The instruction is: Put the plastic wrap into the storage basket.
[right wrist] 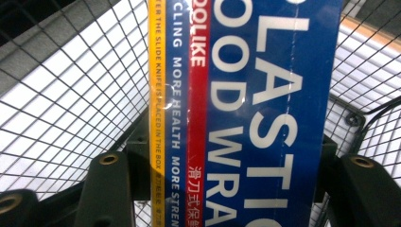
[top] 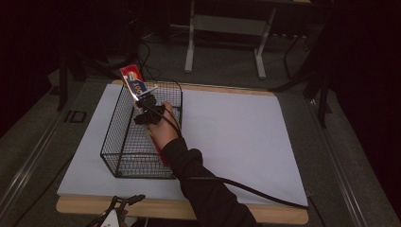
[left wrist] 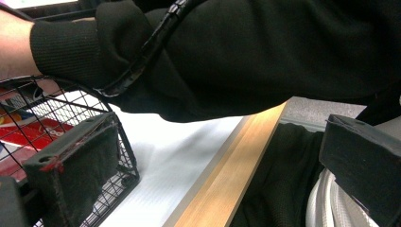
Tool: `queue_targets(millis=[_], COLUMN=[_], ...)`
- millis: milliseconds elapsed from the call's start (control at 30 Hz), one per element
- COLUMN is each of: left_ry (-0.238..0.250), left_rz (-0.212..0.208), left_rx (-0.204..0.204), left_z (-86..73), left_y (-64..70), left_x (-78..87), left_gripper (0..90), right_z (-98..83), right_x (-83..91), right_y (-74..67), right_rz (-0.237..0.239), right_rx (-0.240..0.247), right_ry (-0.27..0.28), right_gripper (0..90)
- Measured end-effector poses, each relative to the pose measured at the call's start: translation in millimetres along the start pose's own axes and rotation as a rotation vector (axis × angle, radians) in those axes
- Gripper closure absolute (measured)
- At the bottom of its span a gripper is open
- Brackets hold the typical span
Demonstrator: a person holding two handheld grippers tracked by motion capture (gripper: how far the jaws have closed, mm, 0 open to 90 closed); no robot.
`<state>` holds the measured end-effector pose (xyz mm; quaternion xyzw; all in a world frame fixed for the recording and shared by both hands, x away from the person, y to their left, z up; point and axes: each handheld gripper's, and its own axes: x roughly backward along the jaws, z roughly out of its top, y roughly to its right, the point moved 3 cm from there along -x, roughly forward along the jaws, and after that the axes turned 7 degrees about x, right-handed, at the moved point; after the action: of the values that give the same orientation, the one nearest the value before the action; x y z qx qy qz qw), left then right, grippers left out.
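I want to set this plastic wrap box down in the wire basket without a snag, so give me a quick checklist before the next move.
1. Right gripper shut on the plastic wrap box: ok.
2. Box over the wire basket, inside its rim: ok.
3. Box level for laying down: not ok, it tilts up past the far rim.
4. Basket floor free: not ok, a red package lies inside.
5. Left gripper out of the way at the table edge, jaws open: ok.
6. Right cable clear of the basket: cannot tell.
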<state>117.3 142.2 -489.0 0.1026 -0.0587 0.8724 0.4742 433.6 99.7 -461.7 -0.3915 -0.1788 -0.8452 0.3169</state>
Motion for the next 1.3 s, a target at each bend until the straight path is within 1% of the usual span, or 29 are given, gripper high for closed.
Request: queue_targets(millis=[67,100,200,267,300,467,567,600,633,800,900,933,967,1000,1067,1100,1200,1300], left_ry=[0.000,-0.001,0.000,0.000,-0.002,-0.001,-0.002,-0.003,-0.003,-0.007,-0.007,-0.008,-0.009,-0.010,-0.011,-0.012,-0.014,-0.014], left_rz=[-0.001,0.000,0.000,0.000,-0.001,-0.004,-0.005,-0.004,-0.004,-0.004,-0.003,-0.002,-0.003,-0.003,-0.002,-0.001,0.001,0.002], left_rx=[0.001,0.002,0.003,0.003,0.002,0.002,0.003,0.002,0.002,0.000,0.001,0.001,0.000,-0.001,-0.001,-0.001,0.000,0.001], left_z=[0.0,-0.2,-0.1,-0.1,-0.3,-0.2,-0.3,-0.3,-0.4,-0.8,-0.9,-1.1,-1.2,-1.2,-1.4,-1.5,-1.9,-2.0], left_y=[-0.1,-0.3,-0.2,-0.1,0.1,0.6,0.6,0.6,0.6,0.7,0.6,0.6,0.8,0.9,1.1,1.1,1.0,1.4], left_x=[-0.1,-0.2,-0.4,-0.4,-0.5,-0.7,-0.9,-1.0,-1.0,-1.1,-1.1,-1.1,-1.2,-1.2,-1.3,-1.4,-1.4,-1.3], left_gripper=[0.1,0.1,0.1,0.1,0.1,0.1,0.1,0.1,0.1,0.1,0.1,0.1,0.1,0.1,0.1,0.0,0.1,0.1], right_z=[-1.3,-4.8,-5.7,-5.5,-5.1,-4.5,-4.5,-4.4,-4.0,-0.8,-1.9,-2.6,-5.1,-5.1,-8.5,-10.7,-17.2,-23.3], right_x=[-1.6,-5.5,-8.0,-8.1,-10.0,-10.9,-10.8,-10.6,-9.2,2.0,10.4,13.5,21.1,21.1,26.7,30.4,43.5,58.9], right_y=[1.2,5.6,7.5,7.0,5.2,4.5,5.3,5.6,5.7,7.4,10.0,11.2,12.5,12.5,13.8,14.9,18.5,23.2], right_rz=[-0.002,0.011,0.016,0.015,0.029,0.023,0.036,0.040,0.041,0.062,0.110,0.118,0.128,0.128,0.149,0.151,0.176,0.182], right_rx=[-0.001,-0.021,-0.032,-0.031,-0.019,-0.014,-0.008,-0.006,-0.005,-0.003,-0.011,-0.005,0.023,0.023,0.043,0.051,0.064,0.062], right_ry=[-0.002,-0.014,-0.021,-0.025,-0.035,-0.038,-0.041,-0.042,-0.033,0.004,0.036,0.044,0.057,0.057,0.061,0.066,0.088,0.119], right_gripper=[39.9,39.7,39.4,39.4,39.0,38.3,36.5,34.7,33.8,27.7,19.4,18.0,15.1,15.1,13.7,13.7,13.9,14.1])
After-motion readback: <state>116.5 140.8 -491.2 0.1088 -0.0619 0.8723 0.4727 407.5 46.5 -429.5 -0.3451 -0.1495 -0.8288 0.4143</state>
